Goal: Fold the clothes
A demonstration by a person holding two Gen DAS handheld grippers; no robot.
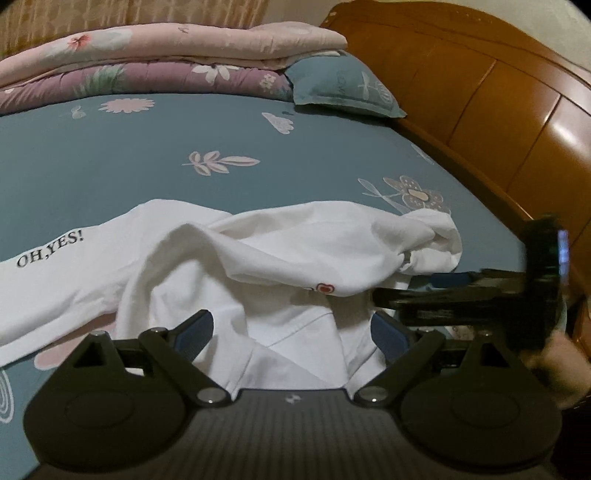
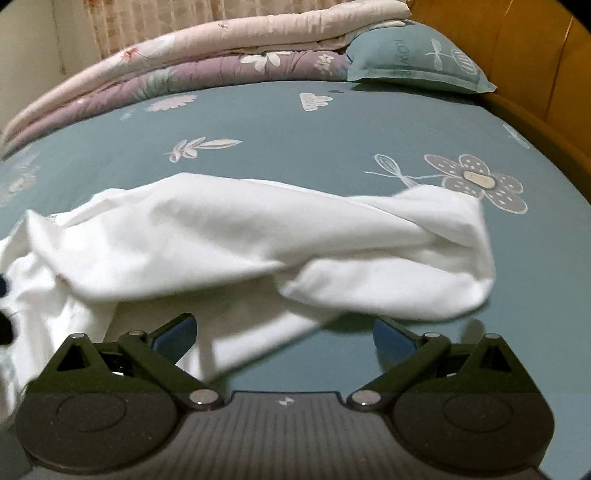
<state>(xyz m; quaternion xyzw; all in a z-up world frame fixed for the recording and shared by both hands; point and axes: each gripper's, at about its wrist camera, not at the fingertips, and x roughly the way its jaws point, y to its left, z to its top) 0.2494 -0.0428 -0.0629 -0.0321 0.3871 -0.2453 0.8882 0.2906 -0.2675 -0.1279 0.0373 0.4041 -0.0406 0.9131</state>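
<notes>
Teal floral bedsheet (image 1: 147, 158) carries a crumpled white shirt (image 1: 229, 266) at six o'clock, where the left gripper (image 1: 291, 332) and right gripper (image 2: 284, 336), both wide open and empty, should probably pinch separate hems, then spread it flat.

A bed is filling most of both views, its teal sheet (image 1: 147, 155) printed with pale leaves and flowers and lying smooth. At twelve o'clock two folded quilts are sitting stacked, a pink quilt (image 1: 177, 44) resting on a mauve floral quilt (image 1: 147, 79). Just beside them, toward one o'clock, a teal pillow (image 1: 343, 88) is leaning by the glossy wooden headboard (image 1: 498, 92), which is curving down toward three o'clock and catching indoor light. A patterned curtain (image 2: 155, 26) is hanging behind the quilts.
</notes>
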